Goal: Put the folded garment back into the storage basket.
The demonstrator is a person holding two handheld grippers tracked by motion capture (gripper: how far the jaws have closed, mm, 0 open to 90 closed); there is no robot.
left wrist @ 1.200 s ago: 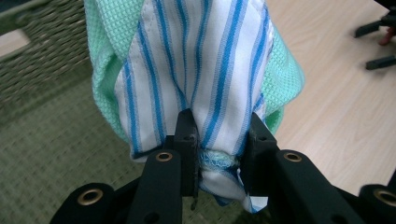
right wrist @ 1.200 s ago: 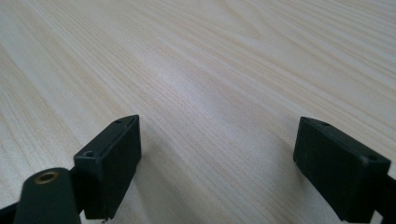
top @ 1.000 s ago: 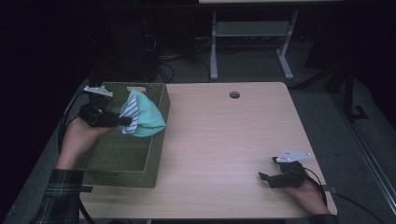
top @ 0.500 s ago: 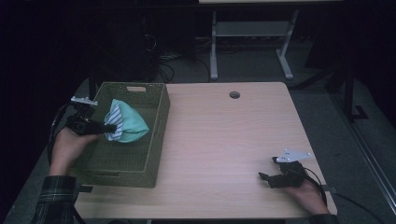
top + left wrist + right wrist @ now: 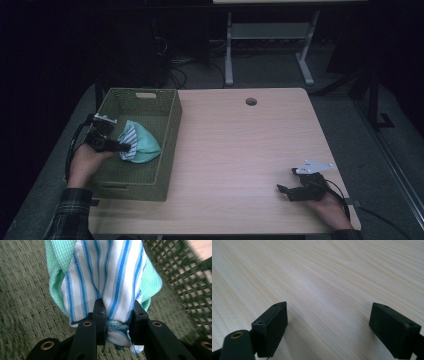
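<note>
You're holding the cloth (image 5: 107,277) pinched in the left fingers (image 5: 99,312), hanging inside the basket (image 5: 170,130) (floor just below). Right gripper (image 5: 328,327) is sitting wide, empty, on the bench (image 5: 240,150).

Left hand (image 5: 85,162) enters from the lower left in a plaid sleeve, carrying the left gripper (image 5: 127,147) roughly level and pointed toward the person's right; jaws drawn in, pads (image 5: 99,311) pressing on what is bunched between them. Right hand (image 5: 327,205) lies low at the lower right with the right gripper (image 5: 282,191) pointed to the person's left, grey plate on top. Its jaws stand wide apart, with nothing between the pads (image 5: 273,326).
</note>
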